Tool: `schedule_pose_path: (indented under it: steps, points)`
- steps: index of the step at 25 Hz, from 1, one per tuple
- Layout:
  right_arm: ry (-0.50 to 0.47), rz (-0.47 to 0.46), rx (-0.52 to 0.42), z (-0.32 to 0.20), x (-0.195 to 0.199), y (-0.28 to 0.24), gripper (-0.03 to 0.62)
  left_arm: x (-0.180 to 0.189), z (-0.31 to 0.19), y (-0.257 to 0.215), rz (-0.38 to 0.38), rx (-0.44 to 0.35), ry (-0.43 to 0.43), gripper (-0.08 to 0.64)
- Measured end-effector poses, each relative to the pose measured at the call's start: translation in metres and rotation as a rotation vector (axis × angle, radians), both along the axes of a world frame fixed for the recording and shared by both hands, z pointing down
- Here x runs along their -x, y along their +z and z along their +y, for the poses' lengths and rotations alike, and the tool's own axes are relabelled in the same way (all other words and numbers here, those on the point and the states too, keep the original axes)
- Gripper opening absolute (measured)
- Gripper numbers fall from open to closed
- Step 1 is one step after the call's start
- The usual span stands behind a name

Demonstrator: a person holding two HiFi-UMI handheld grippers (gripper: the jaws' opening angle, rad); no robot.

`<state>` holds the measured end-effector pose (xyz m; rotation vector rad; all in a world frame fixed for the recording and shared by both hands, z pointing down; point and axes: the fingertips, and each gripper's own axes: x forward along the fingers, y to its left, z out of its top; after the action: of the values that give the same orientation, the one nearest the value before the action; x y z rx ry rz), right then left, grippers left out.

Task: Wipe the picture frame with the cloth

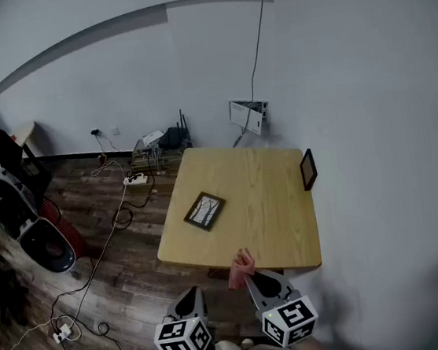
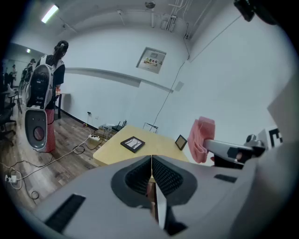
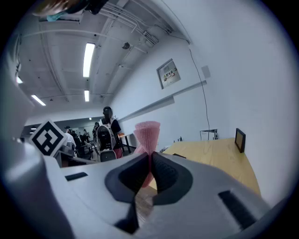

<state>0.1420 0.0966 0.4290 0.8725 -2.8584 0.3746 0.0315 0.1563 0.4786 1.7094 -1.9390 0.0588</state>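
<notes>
Dark-rimmed rectangular picture frame [image 1: 204, 211] lies flat on the pale square wooden table [image 1: 274, 207], well ahead of us; we judge it light, stiff, likely to slide, best steadied at its rim by the closed, empty left gripper [image 2: 152, 161] while the right gripper [image 3: 149, 161] pinches the soft pink cloth [image 3: 147, 133].

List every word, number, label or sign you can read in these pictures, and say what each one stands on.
No text can be read anywhere.
Wall panel: a label with coloured print, too small to read.
Left marker cube and right marker cube: black-and-white square patterns only, no words.
Flat frame and upright frame: no writing visible.
</notes>
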Motion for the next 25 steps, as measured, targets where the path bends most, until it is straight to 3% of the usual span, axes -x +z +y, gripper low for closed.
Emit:
schedule_pose_path:
  steps: [12,16,25]
  points:
    - [0.003,0.003,0.015,-0.002,-0.011,0.002,0.014,-0.007,-0.004,0.002,0.019,0.01,-0.005,0.005]
    - [-0.003,-0.039,0.061,0.002,-0.009,0.006,0.015,0.002,0.0,0.006,0.024,0.013,-0.023,0.005]
    - [0.018,-0.014,0.127,-0.034,0.012,0.03,0.015,0.036,-0.028,0.025,0.051,0.048,-0.039,0.005]
